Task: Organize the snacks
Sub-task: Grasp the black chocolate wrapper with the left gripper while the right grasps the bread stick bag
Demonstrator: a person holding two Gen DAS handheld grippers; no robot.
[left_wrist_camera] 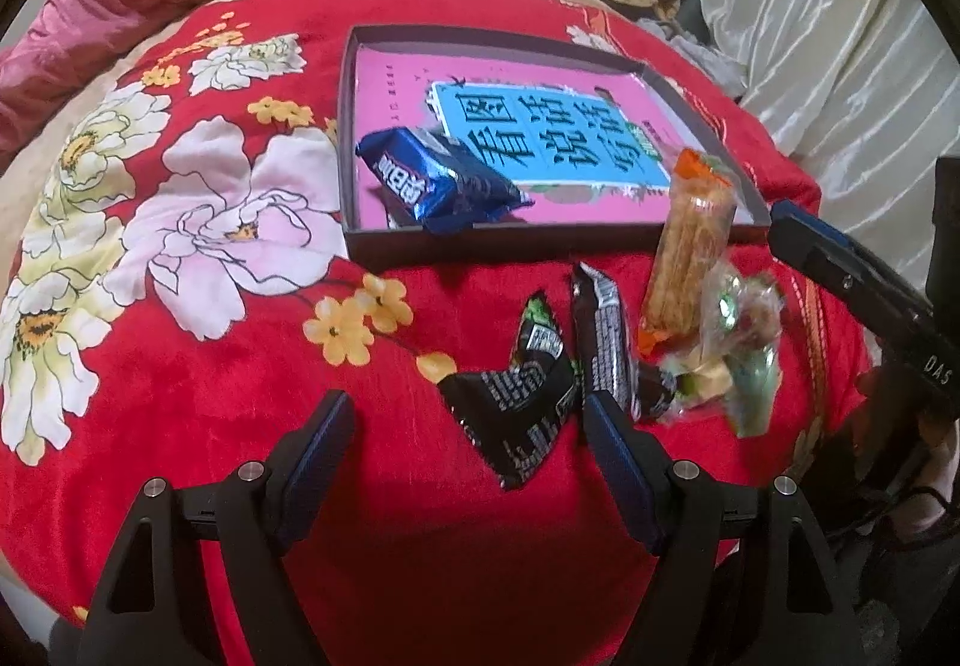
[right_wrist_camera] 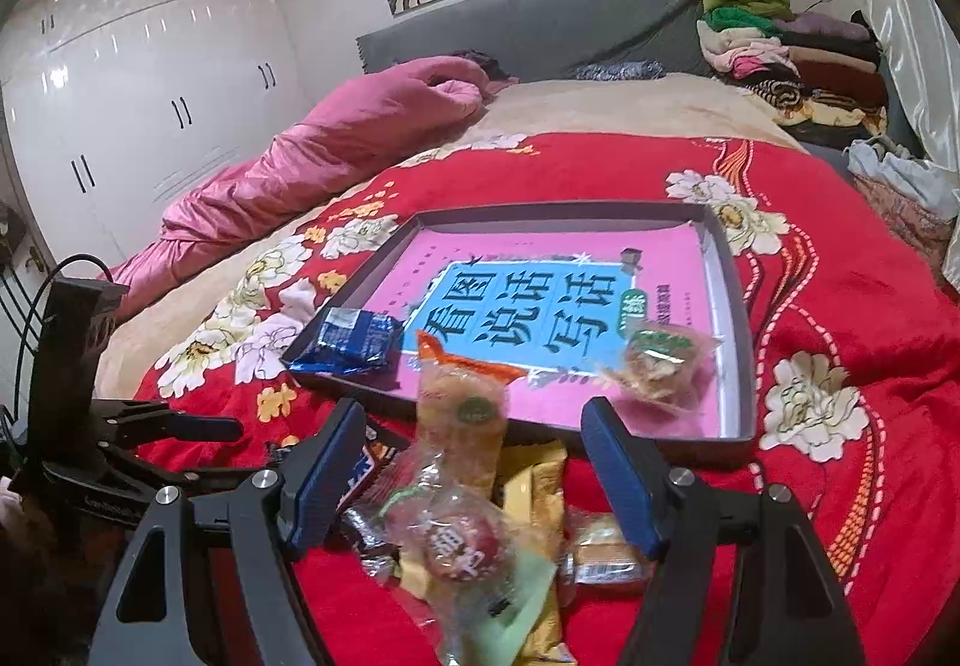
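A shallow dark box (left_wrist_camera: pixel 543 240) (right_wrist_camera: pixel 741 306) with a pink and blue printed bottom lies on the red floral blanket. A blue snack pack (left_wrist_camera: pixel 435 177) (right_wrist_camera: pixel 351 345) lies in it. In the right wrist view a clear-wrapped snack (right_wrist_camera: pixel 657 360) also lies in the box. My left gripper (left_wrist_camera: pixel 468 426) is open and empty just before two black packets (left_wrist_camera: pixel 522 396). An orange-ended cracker pack (left_wrist_camera: pixel 690 240) (right_wrist_camera: pixel 462 420) leans on the box edge by a pile of clear and yellow wrapped snacks (right_wrist_camera: pixel 480 534). My right gripper (right_wrist_camera: pixel 474 432) is open over that pile.
The red floral blanket (left_wrist_camera: pixel 180 246) covers the bed. A pink quilt (right_wrist_camera: pixel 312 150) lies at the far left, folded clothes (right_wrist_camera: pixel 792 60) at the headboard. White wardrobes (right_wrist_camera: pixel 150 96) stand left. The other gripper shows at the right edge (left_wrist_camera: pixel 864 294).
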